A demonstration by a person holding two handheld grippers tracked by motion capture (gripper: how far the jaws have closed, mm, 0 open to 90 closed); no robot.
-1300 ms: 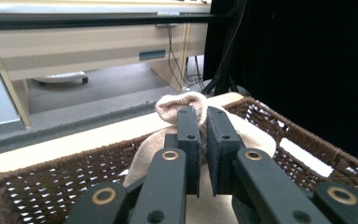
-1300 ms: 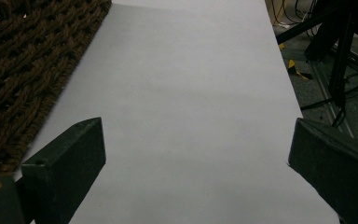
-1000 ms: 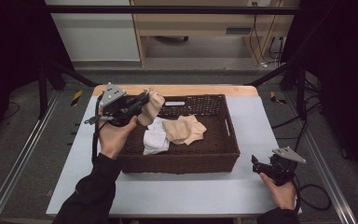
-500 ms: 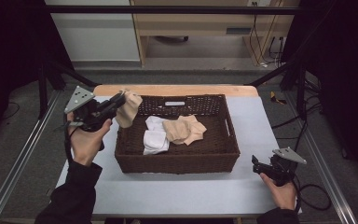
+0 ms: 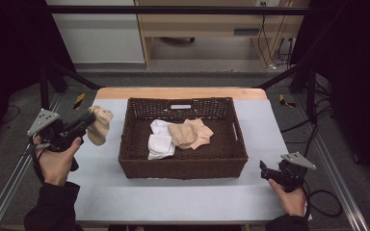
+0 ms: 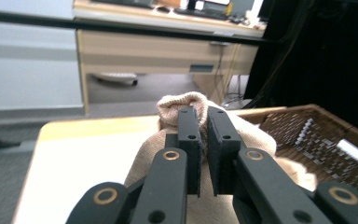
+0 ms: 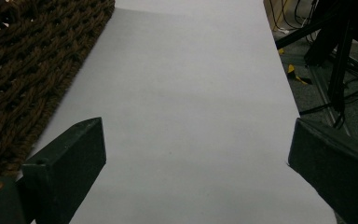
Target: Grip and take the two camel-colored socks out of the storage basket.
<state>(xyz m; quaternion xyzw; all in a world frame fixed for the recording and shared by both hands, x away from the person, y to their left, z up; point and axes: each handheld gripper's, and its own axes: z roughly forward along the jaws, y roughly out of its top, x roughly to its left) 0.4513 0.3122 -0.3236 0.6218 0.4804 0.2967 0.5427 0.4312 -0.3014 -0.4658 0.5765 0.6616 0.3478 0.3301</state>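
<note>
A dark woven basket (image 5: 183, 163) stands mid-table and holds a white cloth (image 5: 160, 144) and a beige cloth (image 5: 190, 134). My left gripper (image 5: 87, 120) is shut on a beige sock (image 5: 99, 126) that hangs above the white table left of the basket. In the left gripper view the jaws pinch that sock (image 6: 179, 103), with the basket's rim (image 6: 307, 126) at the right. My right gripper (image 5: 265, 172) rests low at the table's front right corner, open, with bare table between its fingers (image 7: 70, 163) and the basket's wall (image 7: 23, 70) to its left.
The white table top (image 5: 197, 197) has free room in front of and on both sides of the basket. A wooden strip (image 5: 173, 92) edges the far side. Metal frame rails (image 5: 9, 178) run along both flanks, and a desk (image 5: 212, 24) stands beyond.
My left gripper has carried the beige sock out of the basket, leftward over its rim and lower toward the table. The right gripper has stayed put.
</note>
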